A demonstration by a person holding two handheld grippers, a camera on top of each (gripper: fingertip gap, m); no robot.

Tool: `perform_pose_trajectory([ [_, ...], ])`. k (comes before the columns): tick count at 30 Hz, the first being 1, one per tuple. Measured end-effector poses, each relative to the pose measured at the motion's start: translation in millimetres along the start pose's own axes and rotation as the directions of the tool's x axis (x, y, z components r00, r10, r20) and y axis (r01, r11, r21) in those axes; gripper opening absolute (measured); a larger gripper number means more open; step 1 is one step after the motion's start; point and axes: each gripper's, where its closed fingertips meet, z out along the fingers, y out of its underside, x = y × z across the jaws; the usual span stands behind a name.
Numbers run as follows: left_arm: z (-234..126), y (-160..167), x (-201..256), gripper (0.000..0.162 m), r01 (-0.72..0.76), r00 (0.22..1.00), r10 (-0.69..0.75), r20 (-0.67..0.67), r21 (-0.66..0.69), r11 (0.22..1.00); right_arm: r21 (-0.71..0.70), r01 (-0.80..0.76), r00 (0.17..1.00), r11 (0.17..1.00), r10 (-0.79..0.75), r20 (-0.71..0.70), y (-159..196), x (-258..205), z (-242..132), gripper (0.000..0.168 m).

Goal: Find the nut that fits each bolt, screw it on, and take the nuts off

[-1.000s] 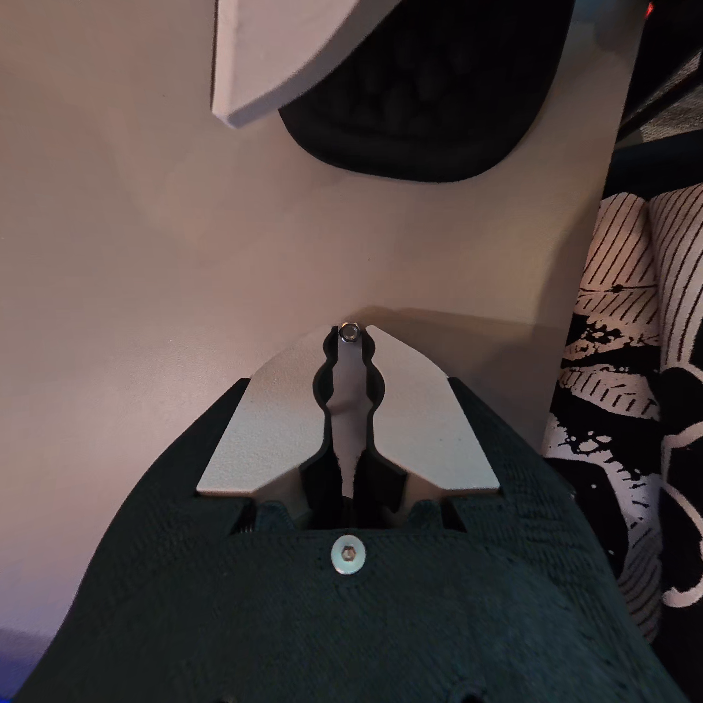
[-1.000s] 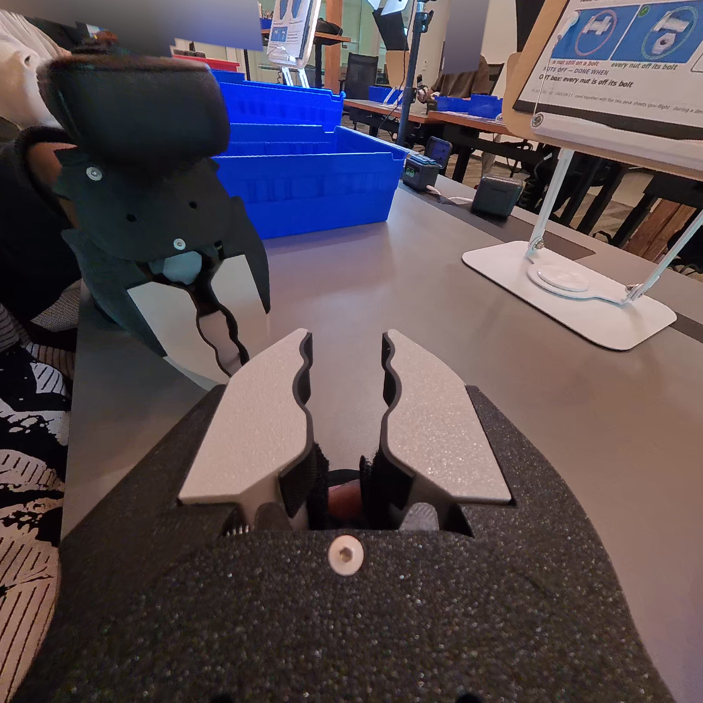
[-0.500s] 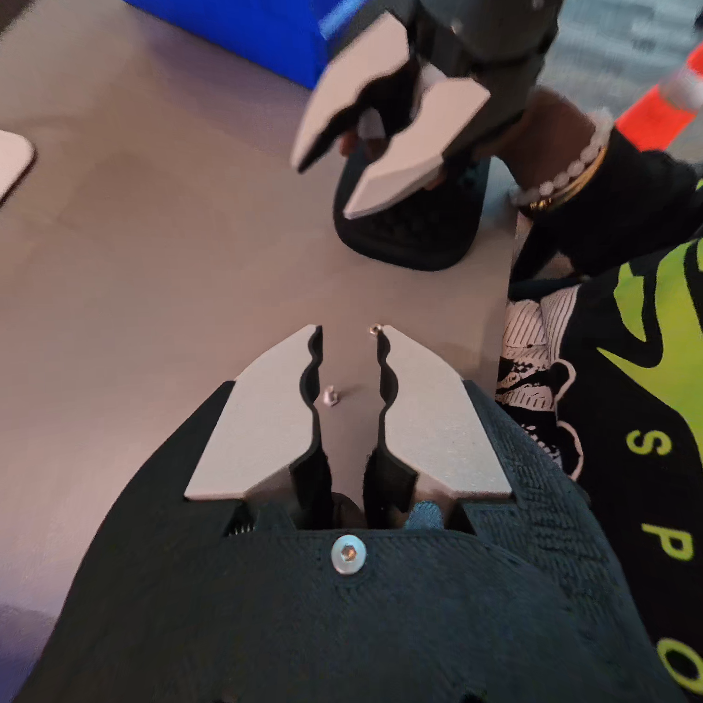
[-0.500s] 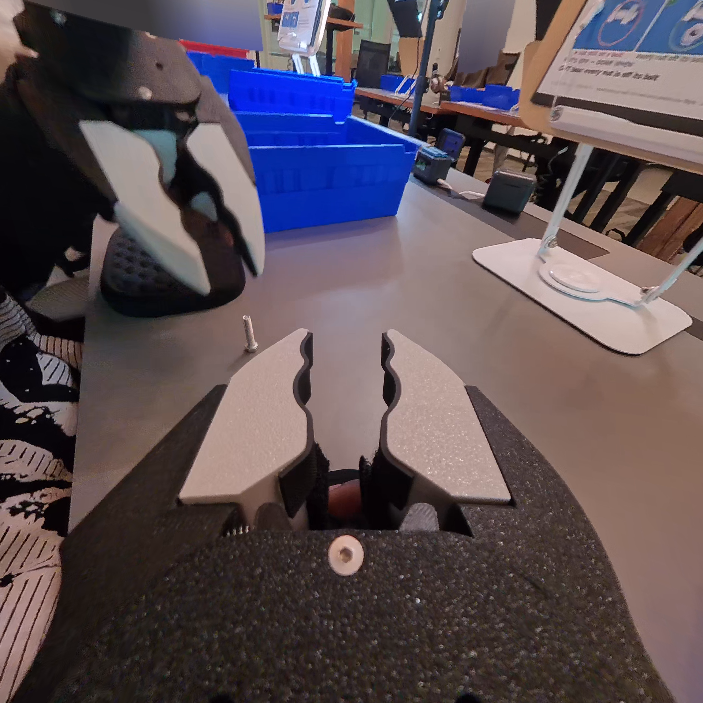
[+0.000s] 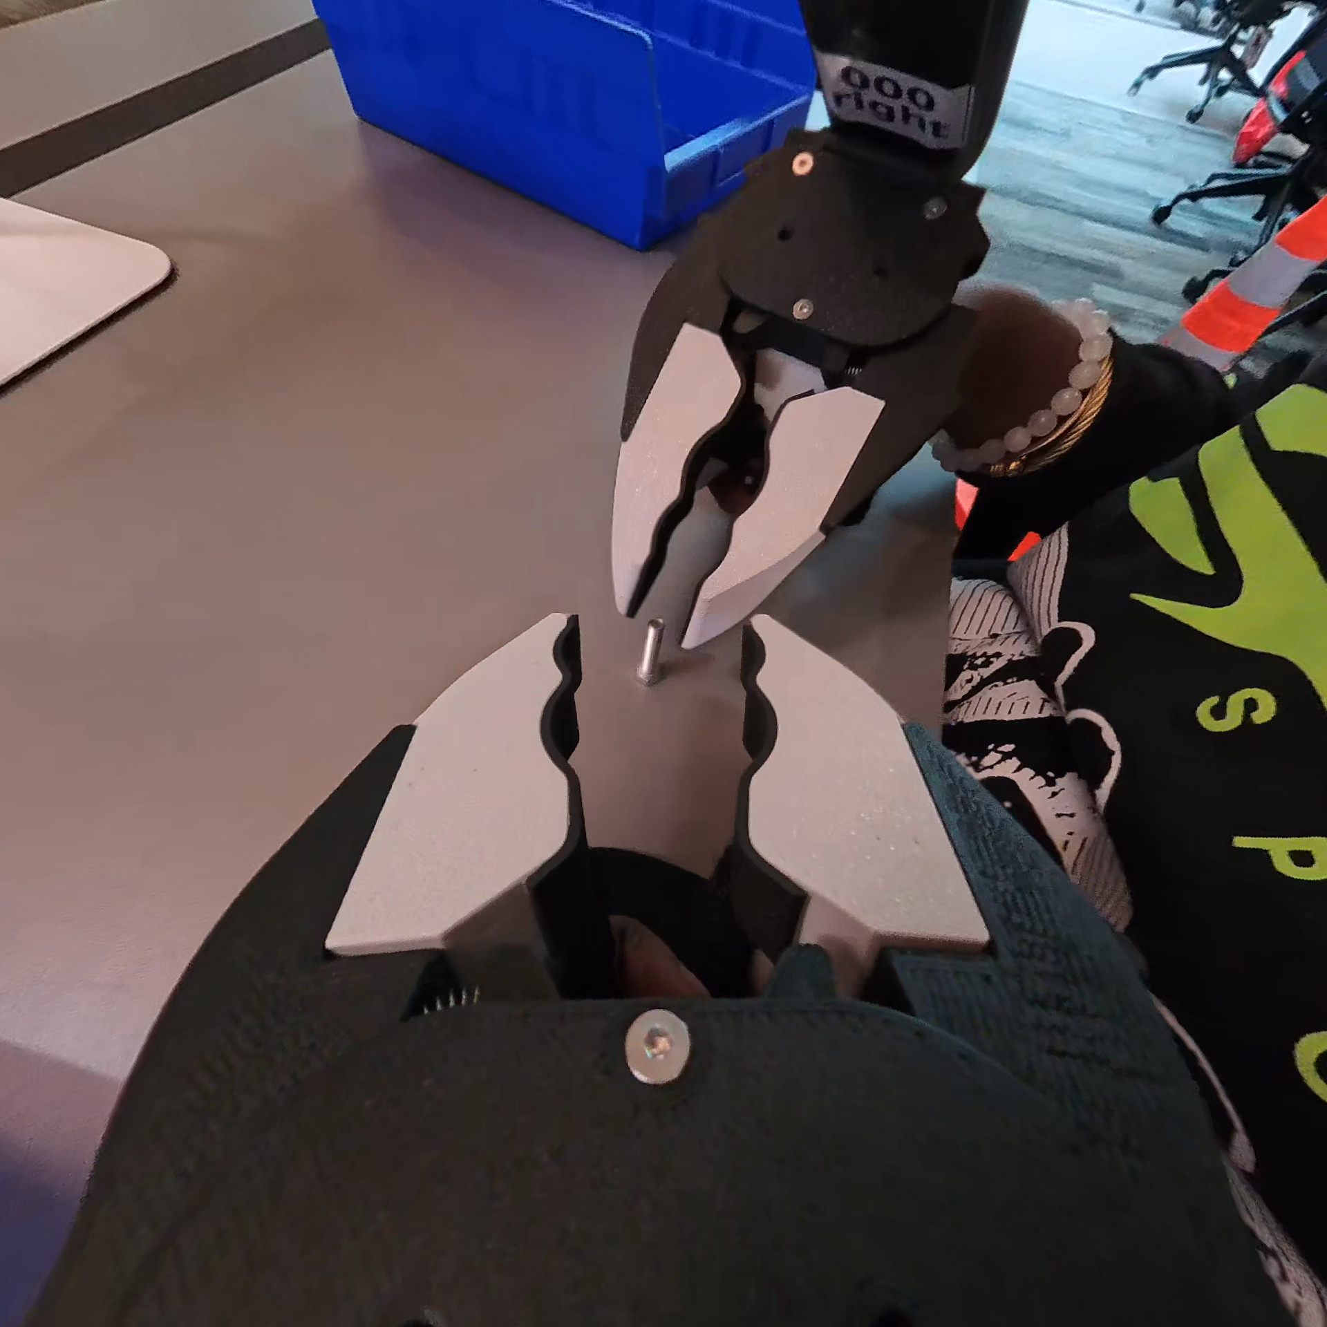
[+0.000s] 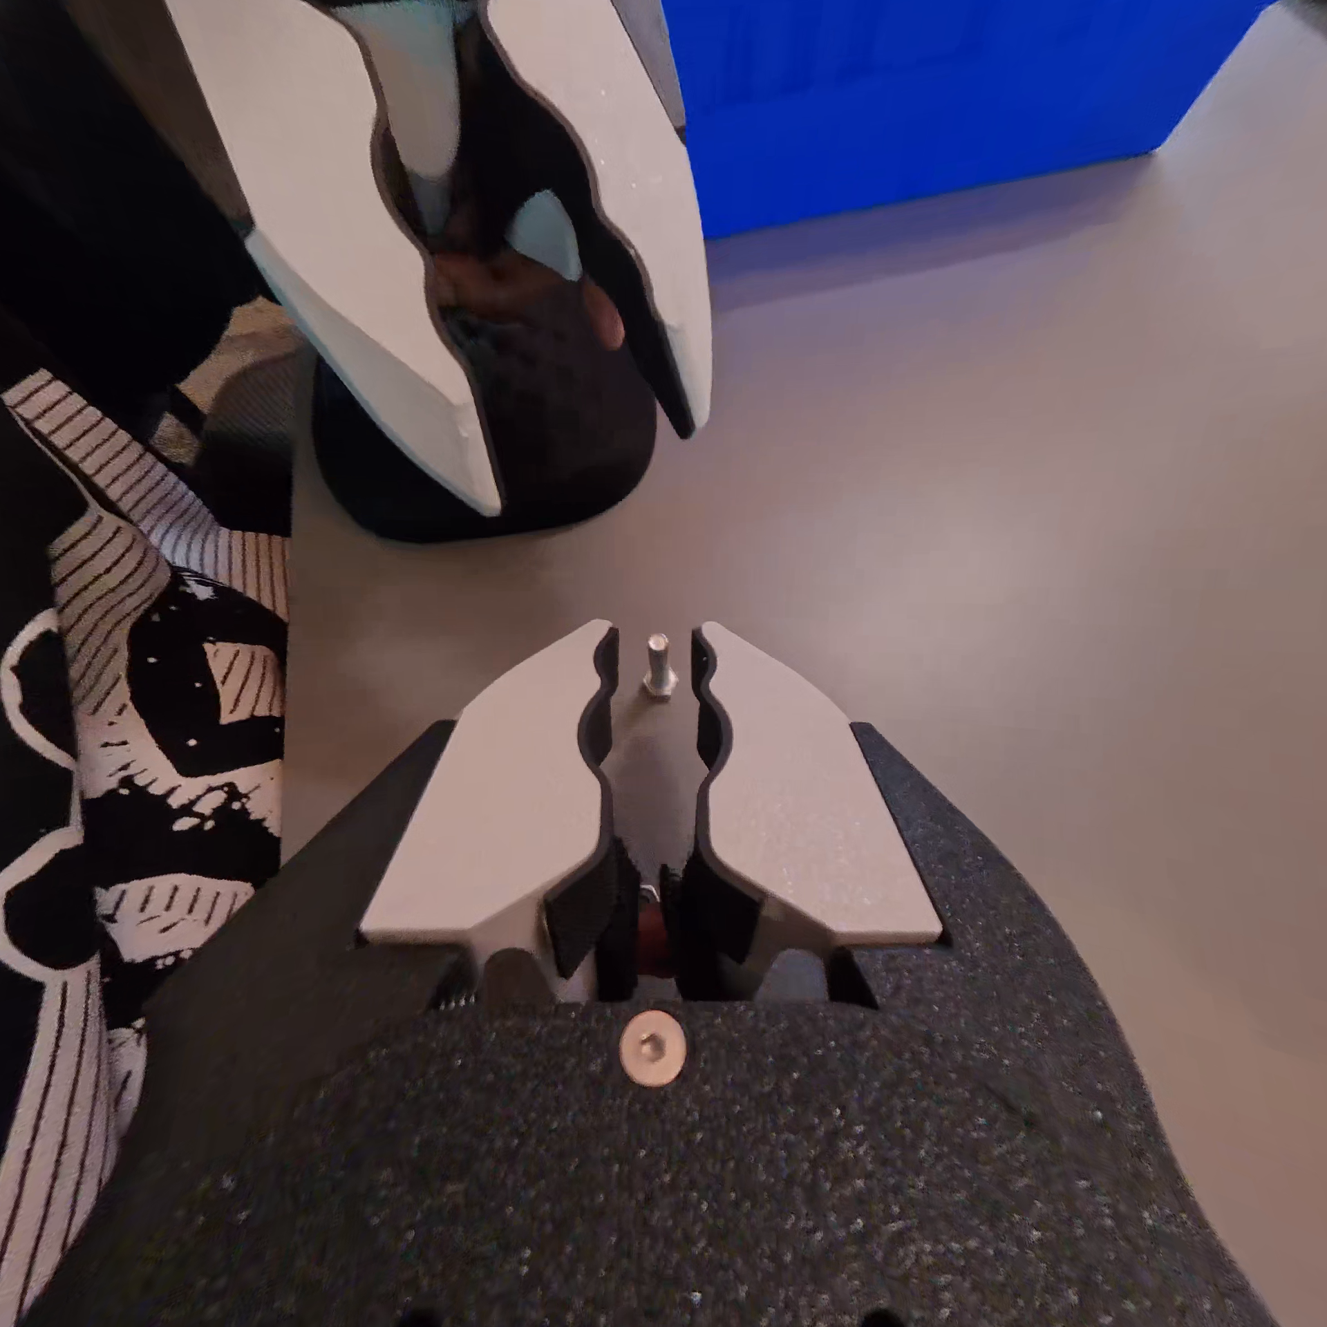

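A small silver bolt (image 5: 650,660) stands on its head on the grey table (image 5: 323,503), thread end up. My left gripper (image 5: 657,632) is open and empty, with its fingertips on either side of the bolt and well apart from it. My right gripper (image 5: 659,630) comes down from above, and its tips straddle the top of the bolt. In the right wrist view the bolt (image 6: 657,668) stands between my right gripper's (image 6: 653,630) fingertips, with a narrow gap on each side. The left gripper (image 6: 587,470) hangs open above and behind it. No nut is clearly in view.
A blue bin (image 5: 574,108) stands at the back of the table and also shows in the right wrist view (image 6: 933,108). A white stand base (image 5: 64,287) lies at far left. A black rounded pad (image 6: 402,517) lies near the table edge, beside the person's patterned clothing (image 5: 1041,754). My right fingertips sit around 4 cm from my left ones.
My left gripper was shut on the bolt, then opened, let it go and drew back. My right gripper tipped down over the standing bolt and its jaws narrowed.
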Motion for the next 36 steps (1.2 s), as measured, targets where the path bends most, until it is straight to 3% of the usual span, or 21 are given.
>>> perform_pose_trajectory([
  [4, 2.0, 1.3, -4.4, 0.043, 0.012, 1.000, -0.012, 0.018, 0.018, 1.000, -0.013, -0.006, 1.000, 1.000, 0.006, -0.009, 1.3, 4.4, 2.1, 0.006],
  [10, 15.1, -20.1, -11.4, 0.043, -0.052, 0.993, 0.033, 0.115, 0.167, 0.985, 0.249, -0.112, 0.993, 0.962, 0.115, 0.001, -44.5, 20.0, -47.2, 0.006],
  [13, 23.4, -33.2, -1.5, 0.040, -0.086, 0.994, 0.068, 0.088, 0.228, 0.970, 0.324, -0.097, 0.994, 0.941, 0.077, 0.073, -63.0, 9.8, -66.9, 0.006],
  [20, 33.2, -40.2, 15.8, 0.026, -0.097, 0.995, 0.098, 0.010, 0.252, 0.963, 0.345, -0.041, 0.994, 0.938, 0.005, 0.105, -69.2, -3.6, -75.1, 0.006],
  [36, 36.0, -41.1, 13.1, 0.013, -0.121, 0.993, 0.112, 0.048, 0.256, 0.959, 0.330, -0.026, 0.997, 0.944, 0.000, 0.079, -67.9, -2.2, -75.9, 0.006],
])
